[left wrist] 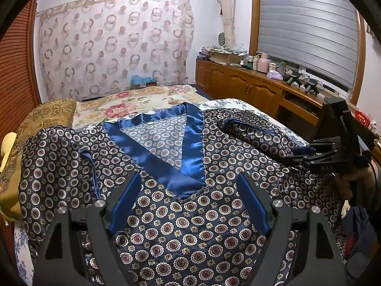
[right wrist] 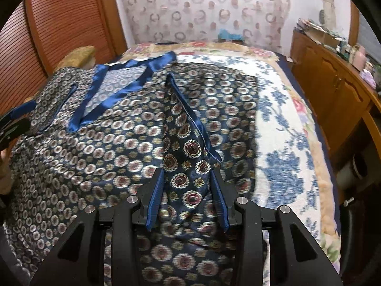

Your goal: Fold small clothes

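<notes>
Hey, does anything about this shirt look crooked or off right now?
Yes: the right sleeve is folded in over the patterned shirt and bunched between the right gripper fingers, while the left sleeve lies spread out, so the shirt looks lopsided.

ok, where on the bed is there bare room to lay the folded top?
Free: the blue-floral bedspread between the top and the cabinet-side edge, and the red-floral strip past the collar. Crowded: cushion at the left shoulder; the cabinet top is cluttered.
</notes>
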Available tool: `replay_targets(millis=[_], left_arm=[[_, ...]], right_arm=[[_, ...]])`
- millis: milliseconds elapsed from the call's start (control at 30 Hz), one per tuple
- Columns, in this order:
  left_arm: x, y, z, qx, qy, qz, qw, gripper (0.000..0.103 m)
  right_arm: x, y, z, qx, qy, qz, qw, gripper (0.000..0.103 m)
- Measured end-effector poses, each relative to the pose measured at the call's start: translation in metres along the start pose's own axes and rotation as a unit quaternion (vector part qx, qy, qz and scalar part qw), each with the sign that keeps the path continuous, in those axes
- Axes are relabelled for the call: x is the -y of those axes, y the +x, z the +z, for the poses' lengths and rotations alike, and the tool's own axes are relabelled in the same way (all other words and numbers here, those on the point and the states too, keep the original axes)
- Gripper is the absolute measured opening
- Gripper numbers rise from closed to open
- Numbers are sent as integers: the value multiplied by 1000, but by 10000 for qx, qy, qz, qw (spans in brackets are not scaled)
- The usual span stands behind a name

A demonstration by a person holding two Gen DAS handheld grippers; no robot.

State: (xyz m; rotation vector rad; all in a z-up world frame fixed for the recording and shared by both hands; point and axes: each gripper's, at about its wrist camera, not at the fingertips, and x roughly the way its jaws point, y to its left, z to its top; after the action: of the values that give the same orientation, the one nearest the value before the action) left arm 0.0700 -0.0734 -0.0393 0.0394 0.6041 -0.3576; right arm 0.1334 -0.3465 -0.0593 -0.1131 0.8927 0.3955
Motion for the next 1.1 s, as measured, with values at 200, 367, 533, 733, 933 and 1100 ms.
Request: replay_targets(millis=[200,367,533,733,933,1100], left_arm=[[-9,-2,0,11,-59,58,10000,82],[-24,-5,2,11,-131,128,9998,82],[-56,-12,6,28,-265,332,9991,82],[-101,-18,13,-38,-426,659,9969,82],[-149,-23,21,-66,-578,946,9938,82],[-182,-16,24,-212,-652,1139,9911,82]], right_arm=[[-27,-1,-4,-43,-195,301,9993,40],[-45,-8,-6,-12,-451,412,9981,40],[-35,-17,4,190,-412,222,9987,40],[-1,-22,25,446,-244,-135,9986,54],[23,-25,39,561,-74,-245,9981,54],[43,-3,50,334,36,-487,9982,54]])
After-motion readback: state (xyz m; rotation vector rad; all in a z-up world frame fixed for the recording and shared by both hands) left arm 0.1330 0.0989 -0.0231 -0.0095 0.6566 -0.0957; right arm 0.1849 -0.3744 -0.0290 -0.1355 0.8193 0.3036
